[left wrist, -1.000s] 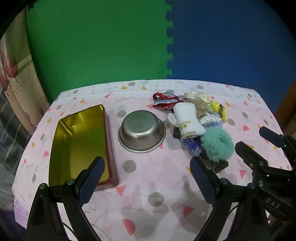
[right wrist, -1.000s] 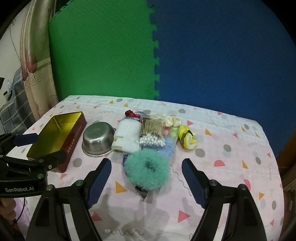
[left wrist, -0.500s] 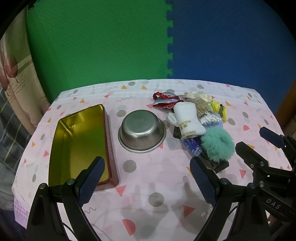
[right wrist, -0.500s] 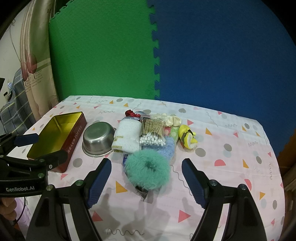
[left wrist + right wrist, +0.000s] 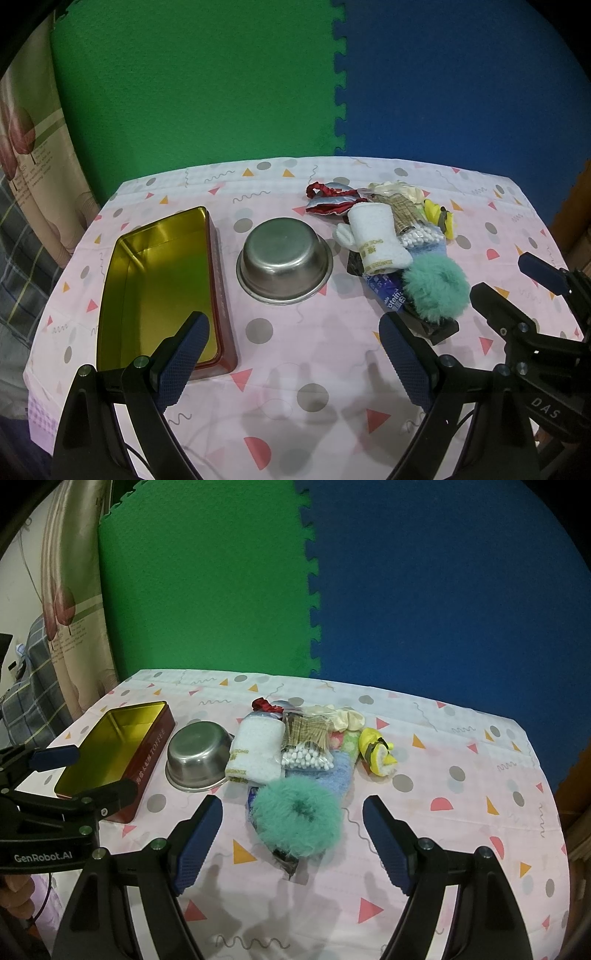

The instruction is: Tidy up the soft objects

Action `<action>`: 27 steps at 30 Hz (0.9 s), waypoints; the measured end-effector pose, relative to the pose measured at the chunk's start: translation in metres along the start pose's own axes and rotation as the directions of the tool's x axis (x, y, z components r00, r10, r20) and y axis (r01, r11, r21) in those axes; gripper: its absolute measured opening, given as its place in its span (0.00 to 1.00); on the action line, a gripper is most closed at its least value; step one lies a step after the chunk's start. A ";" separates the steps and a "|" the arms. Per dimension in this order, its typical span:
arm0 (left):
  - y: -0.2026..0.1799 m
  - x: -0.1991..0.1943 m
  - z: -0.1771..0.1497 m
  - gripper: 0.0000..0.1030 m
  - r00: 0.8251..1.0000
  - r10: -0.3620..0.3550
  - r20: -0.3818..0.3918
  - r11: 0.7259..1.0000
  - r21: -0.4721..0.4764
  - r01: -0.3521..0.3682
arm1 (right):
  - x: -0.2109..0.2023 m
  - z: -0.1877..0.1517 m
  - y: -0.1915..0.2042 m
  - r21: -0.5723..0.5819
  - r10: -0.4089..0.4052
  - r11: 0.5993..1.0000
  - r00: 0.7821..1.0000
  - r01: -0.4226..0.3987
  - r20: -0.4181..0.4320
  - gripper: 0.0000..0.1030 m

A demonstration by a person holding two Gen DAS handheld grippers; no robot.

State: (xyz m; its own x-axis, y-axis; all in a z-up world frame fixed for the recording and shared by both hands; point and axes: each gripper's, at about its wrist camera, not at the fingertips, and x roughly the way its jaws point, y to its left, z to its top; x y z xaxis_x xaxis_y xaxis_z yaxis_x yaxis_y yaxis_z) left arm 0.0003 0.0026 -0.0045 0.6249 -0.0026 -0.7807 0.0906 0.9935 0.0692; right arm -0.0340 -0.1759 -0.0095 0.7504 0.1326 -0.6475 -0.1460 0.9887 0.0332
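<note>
Nothing's really moved since a second ago; both my tongs hang spread and empty, right gripper [image 5: 291, 832] lined up on the teal scrunchie [image 5: 297, 818], so I'd grab it next.

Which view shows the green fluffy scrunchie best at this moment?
The right wrist view: the green fluffy scrunchie lies large and near centre, its middle hollow visible, ahead of the open right gripper. The left wrist view shows it smaller and off to the right, seen obliquely.
</note>
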 end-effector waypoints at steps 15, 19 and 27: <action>0.004 0.007 -0.002 0.89 1.000 -0.001 -0.018 1.000 -0.005 0.001 | 0.004 -0.003 -0.004 0.002 -0.003 1.000 1.000 0.003 -0.010 0.78; 0.004 0.012 -0.003 0.89 1.000 0.005 -0.022 1.000 0.000 -0.005 | 0.009 -0.001 -0.010 -0.002 -0.005 1.000 1.000 0.005 -0.013 0.78; 0.007 0.023 -0.001 0.89 0.999 0.017 -0.037 1.000 -0.016 -0.018 | 0.029 0.002 -0.042 -0.006 -0.051 0.999 0.998 0.051 -0.023 0.78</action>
State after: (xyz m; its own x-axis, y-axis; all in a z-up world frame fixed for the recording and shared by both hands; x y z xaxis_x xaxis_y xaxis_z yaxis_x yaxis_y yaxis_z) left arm 0.0147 0.0098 -0.0229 0.5969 0.0191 -0.8021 0.0667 0.9951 0.0733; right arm -0.0045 -0.2129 -0.0283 0.7417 0.0802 -0.6659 -0.1115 0.9938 -0.0045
